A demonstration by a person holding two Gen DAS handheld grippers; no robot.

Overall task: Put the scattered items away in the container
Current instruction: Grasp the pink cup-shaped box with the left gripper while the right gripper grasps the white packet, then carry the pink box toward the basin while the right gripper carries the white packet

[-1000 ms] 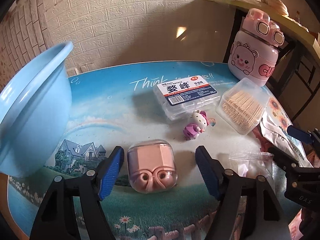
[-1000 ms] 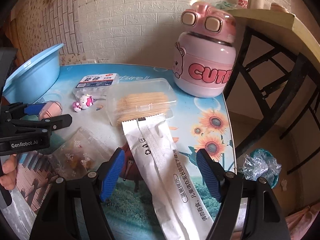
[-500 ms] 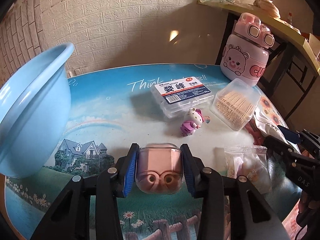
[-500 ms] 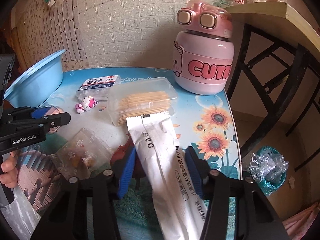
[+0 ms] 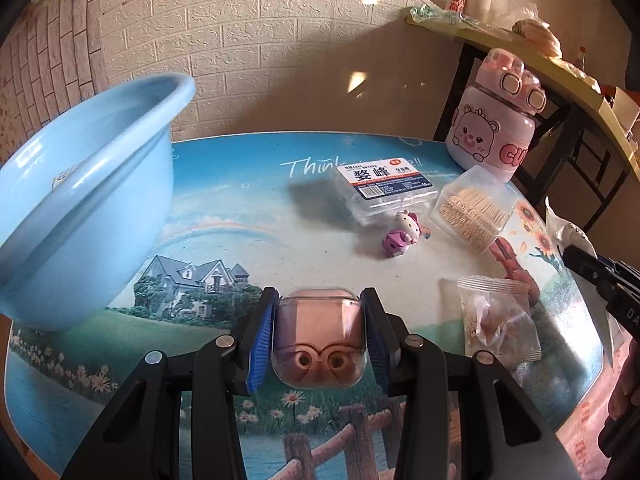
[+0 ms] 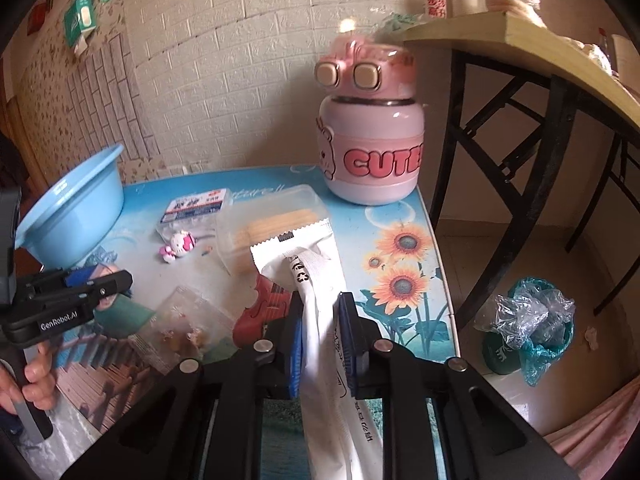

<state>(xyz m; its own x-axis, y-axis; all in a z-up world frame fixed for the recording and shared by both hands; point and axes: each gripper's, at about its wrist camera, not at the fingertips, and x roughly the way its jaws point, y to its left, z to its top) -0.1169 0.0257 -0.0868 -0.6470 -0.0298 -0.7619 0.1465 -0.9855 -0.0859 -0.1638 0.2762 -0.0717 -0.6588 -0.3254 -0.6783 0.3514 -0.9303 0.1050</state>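
My left gripper [image 5: 318, 334] is shut on a pink case in a clear shell [image 5: 319, 340], held just above the table's near edge. The light blue basin [image 5: 80, 208] stands at the left; it also shows in the right wrist view [image 6: 76, 208]. My right gripper [image 6: 320, 336] is shut on a long white sachet [image 6: 316, 292], lifted and creased between the pads. On the table lie a floss pick box [image 5: 384, 188], a Hello Kitty figure [image 5: 402, 232], a clear toothpick box [image 5: 472, 210] and a clear zip bag [image 5: 496, 320].
A pink "CUTE" bottle [image 6: 372, 148] stands at the table's back right corner. A wooden shelf on a black frame [image 6: 540, 92] is right of the table. A bin with a plastic bag [image 6: 524, 324] sits on the floor. A brick wall runs behind.
Both grippers closed from wide open: the left onto the pink case, the right onto the white sachet. Both items have been lifted slightly off the table.
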